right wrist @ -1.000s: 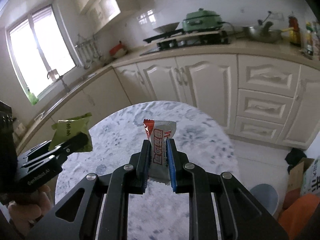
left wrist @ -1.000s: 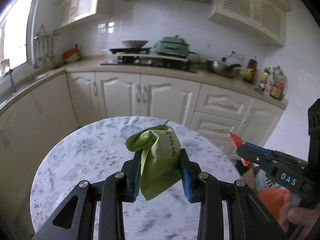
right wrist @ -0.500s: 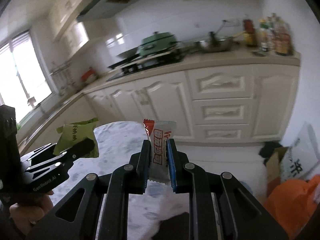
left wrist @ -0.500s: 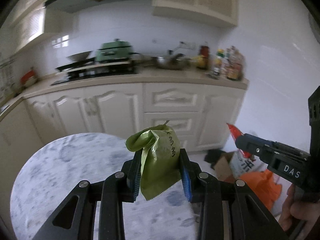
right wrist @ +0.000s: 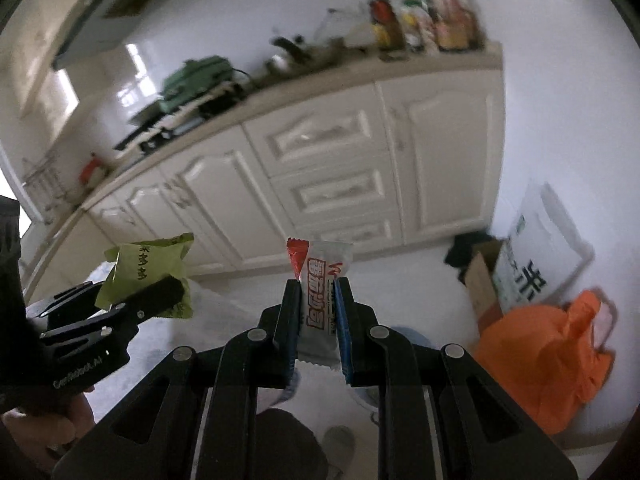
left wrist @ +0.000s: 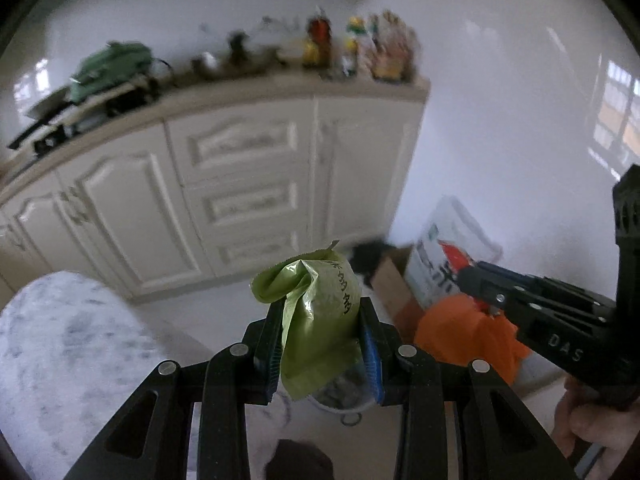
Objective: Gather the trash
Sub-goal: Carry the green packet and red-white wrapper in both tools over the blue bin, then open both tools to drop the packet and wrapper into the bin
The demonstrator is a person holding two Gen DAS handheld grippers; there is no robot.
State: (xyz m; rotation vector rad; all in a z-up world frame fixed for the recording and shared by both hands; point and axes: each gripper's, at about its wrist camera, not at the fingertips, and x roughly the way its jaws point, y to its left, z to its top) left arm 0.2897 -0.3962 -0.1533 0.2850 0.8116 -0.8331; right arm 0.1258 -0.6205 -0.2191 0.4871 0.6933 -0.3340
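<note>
Both views swung off table, green wrapper (left wrist: 320,328) upright, white wrapper (right wrist: 324,300) upright

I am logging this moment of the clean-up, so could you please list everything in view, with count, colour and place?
green wrapper: 1, green, pinched in the left tool.
white wrapper: 1, white and red, pinched in the right tool.
orange bag: 1, orange, on the floor at right.
white sack: 1, white with dark print, behind the orange bag.
cardboard box: 1, brown, beside the sack.
table: 1, marbled white, lower left.
cabinets: one run, cream, under the counter.
green pot: 1, on the stove.
bottles: several, blurred, at the counter's end.
left tool: 1, black.
right tool: 1, black.
hand: on the right tool's grip.
</note>
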